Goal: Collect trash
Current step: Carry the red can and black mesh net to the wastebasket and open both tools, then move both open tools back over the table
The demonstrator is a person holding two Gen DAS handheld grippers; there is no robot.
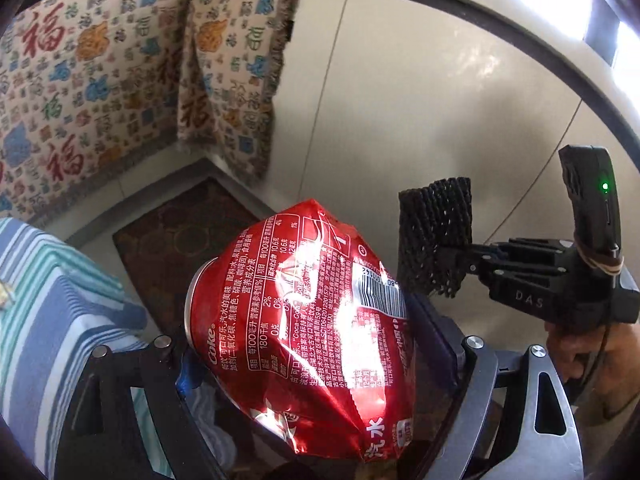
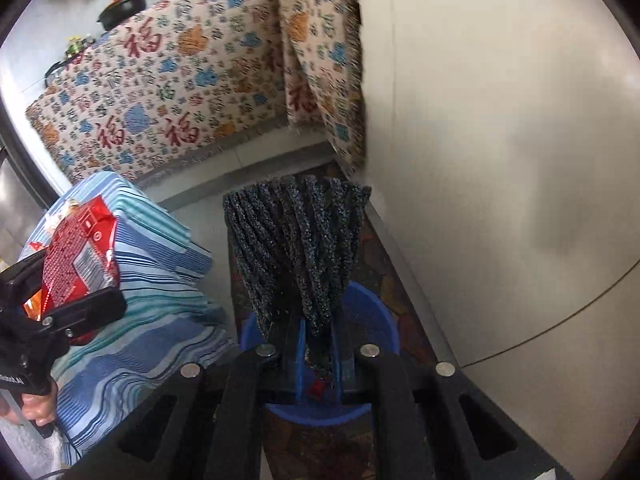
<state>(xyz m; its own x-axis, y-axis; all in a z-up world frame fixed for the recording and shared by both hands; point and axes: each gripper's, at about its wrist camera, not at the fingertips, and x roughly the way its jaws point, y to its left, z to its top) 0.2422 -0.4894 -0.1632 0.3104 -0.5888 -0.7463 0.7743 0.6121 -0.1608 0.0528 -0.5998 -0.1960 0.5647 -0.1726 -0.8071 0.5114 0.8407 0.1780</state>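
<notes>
My left gripper (image 1: 316,364) is shut on a crushed red Coke can (image 1: 308,320) and holds it in the air; it also shows in the right wrist view (image 2: 76,256) at the left. My right gripper (image 2: 318,344) is shut on a black foam net sleeve (image 2: 300,252), which hangs above a blue bin (image 2: 376,320) on the floor. In the left wrist view the right gripper (image 1: 452,256) holds the sleeve (image 1: 436,236) at the right of the can.
A blue striped cloth (image 2: 160,292) covers a surface at the left. A patterned throw with red characters (image 2: 160,92) drapes furniture behind. A dark mat (image 1: 180,232) lies on the pale tiled floor (image 1: 420,100).
</notes>
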